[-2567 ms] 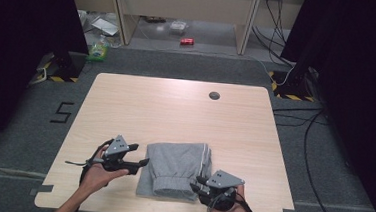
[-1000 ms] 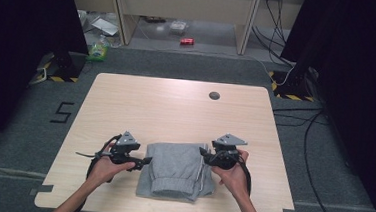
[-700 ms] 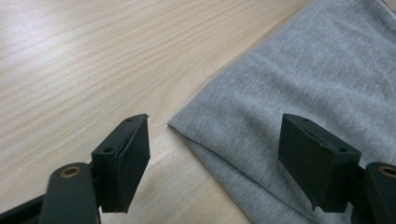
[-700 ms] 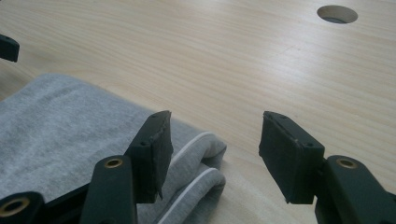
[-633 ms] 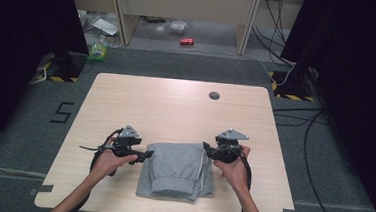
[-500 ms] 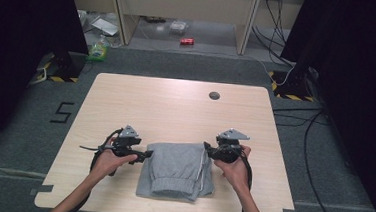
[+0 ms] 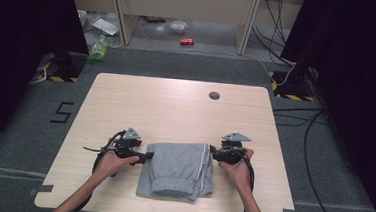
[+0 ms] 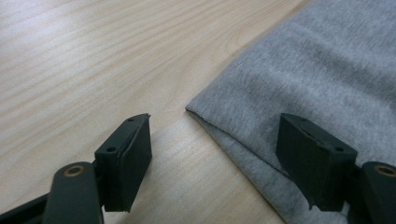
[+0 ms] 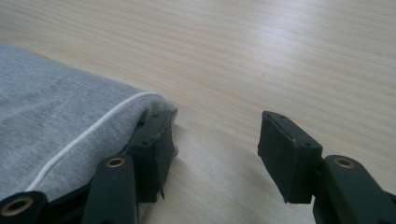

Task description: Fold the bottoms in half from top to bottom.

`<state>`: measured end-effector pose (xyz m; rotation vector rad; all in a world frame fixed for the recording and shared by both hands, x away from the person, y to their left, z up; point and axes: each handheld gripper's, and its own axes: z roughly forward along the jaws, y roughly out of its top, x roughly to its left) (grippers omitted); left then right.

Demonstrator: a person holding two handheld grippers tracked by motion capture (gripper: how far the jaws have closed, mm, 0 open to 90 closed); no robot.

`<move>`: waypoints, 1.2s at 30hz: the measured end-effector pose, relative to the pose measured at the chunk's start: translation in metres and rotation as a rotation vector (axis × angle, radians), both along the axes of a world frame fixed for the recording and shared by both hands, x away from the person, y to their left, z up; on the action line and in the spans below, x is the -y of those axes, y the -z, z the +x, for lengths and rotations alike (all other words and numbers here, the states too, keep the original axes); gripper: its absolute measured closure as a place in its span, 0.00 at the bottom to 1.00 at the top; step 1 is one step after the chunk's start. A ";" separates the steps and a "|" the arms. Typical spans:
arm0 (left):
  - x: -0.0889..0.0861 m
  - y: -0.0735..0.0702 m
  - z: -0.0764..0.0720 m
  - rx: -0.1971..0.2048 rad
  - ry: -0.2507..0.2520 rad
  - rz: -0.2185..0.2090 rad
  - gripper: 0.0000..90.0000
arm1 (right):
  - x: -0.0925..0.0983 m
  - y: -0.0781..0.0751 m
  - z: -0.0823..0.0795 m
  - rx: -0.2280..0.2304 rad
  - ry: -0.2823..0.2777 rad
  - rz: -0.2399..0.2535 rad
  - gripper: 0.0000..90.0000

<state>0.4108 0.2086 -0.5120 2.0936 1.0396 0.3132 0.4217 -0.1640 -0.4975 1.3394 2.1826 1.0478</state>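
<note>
The left gripper [image 7: 142,156] has its jaws spread, the corner of the folded grey cloth [image 7: 177,168] lying between them, unpinched. The right gripper [image 7: 213,151] is also spread; one jaw touches the cloth's piped corner, the other over bare table [image 7: 176,105].

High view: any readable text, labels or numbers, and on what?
"5": dark figure marked on the grey floor left of the table.
Red can on the far floor: label too small to read.
Green packet on the floor: print blurred.
Grey folded garment: no print visible.
</note>
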 end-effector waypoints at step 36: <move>0.009 0.004 -0.010 0.040 0.049 0.033 0.35 | -0.030 0.008 -0.025 -0.029 -0.166 0.046 0.47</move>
